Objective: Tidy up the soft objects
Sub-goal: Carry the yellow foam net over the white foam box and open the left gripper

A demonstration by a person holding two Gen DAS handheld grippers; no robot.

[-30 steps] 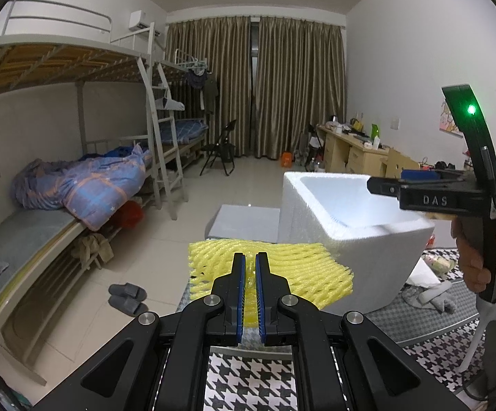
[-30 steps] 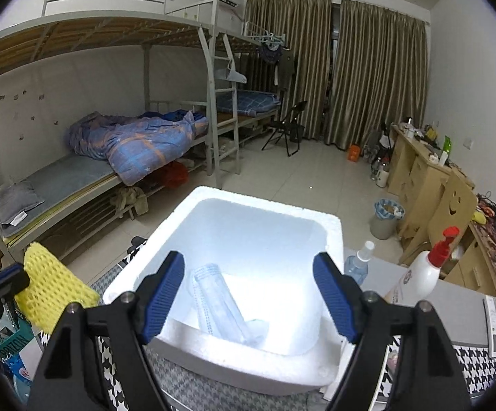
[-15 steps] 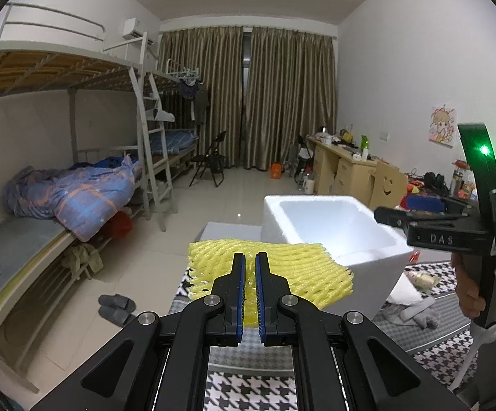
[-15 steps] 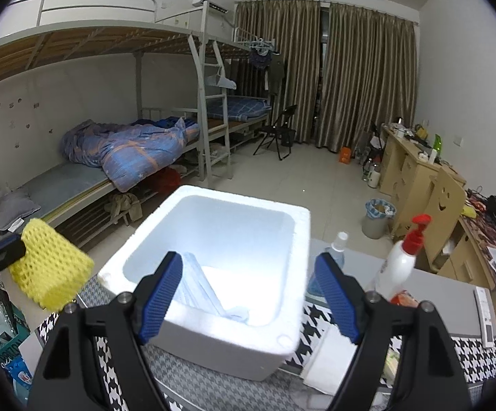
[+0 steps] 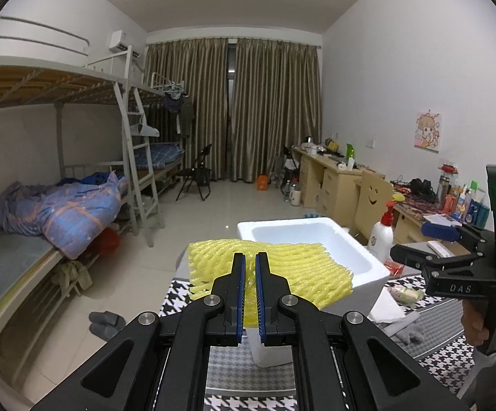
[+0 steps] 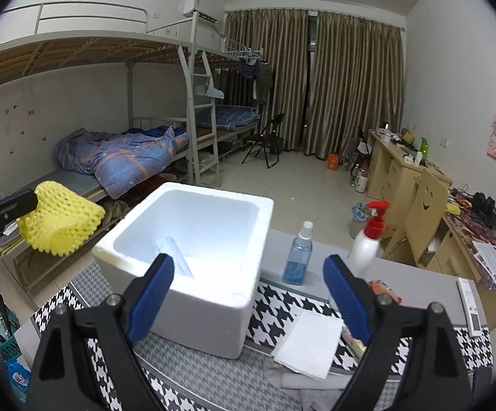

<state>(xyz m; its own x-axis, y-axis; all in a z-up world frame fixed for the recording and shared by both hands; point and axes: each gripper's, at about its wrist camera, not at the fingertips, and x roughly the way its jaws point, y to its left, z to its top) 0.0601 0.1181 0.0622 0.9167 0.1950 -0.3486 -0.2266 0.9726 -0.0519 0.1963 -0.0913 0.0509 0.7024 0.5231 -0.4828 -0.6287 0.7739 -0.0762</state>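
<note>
Moved since earlier: the white foam box (image 6: 193, 267) now looks smaller and lower in both views, so both hands have drawn back from it; the right gripper (image 6: 248, 294) jaws have just been opening, with nothing between them.
Left gripper (image 5: 250, 294): closed tight on the yellow foam net (image 5: 282, 274), held in the air beside the left side of the box, not over it.
Done: a clear plastic sleeve (image 6: 176, 257) already lies inside the box.
Left to do: I judge the net must go into the box; a white cloth (image 6: 307, 346) and a grey cloth (image 5: 407, 332) lie on the houndstooth table (image 6: 278, 311).
Net look: open mesh, ribbed, light, bent where pinched.
</note>
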